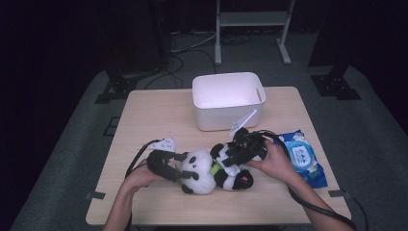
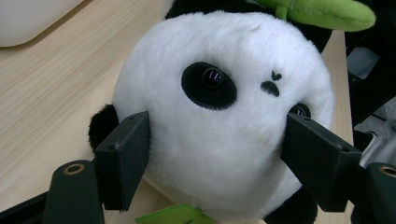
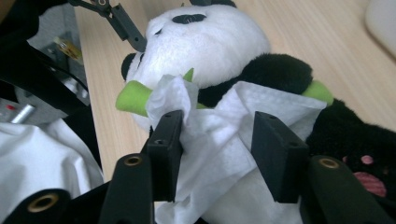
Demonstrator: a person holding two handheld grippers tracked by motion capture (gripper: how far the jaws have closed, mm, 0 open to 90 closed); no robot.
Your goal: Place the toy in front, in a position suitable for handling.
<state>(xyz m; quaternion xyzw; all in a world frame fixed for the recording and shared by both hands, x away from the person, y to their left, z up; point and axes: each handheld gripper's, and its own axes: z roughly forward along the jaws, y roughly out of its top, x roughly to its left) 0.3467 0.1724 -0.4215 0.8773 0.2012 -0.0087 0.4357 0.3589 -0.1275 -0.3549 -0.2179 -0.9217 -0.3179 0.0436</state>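
— Where's the panda [image 1: 211, 169]?

— Lying on the near middle of the table [image 1: 154, 115], head to the left. My left gripper [image 2: 215, 154] is clamped on its head, a jaw pressed into each cheek. The right gripper [image 3: 217, 140] is released, jaws spread around the wipe [image 3: 219, 140] draped on the belly.

— Worries?

— The wipe lies loose. If I press down without pinching it, I think it bunches or slides off toward the table. Also, the head is soft and round; a hard rub could pop it from my left grip.
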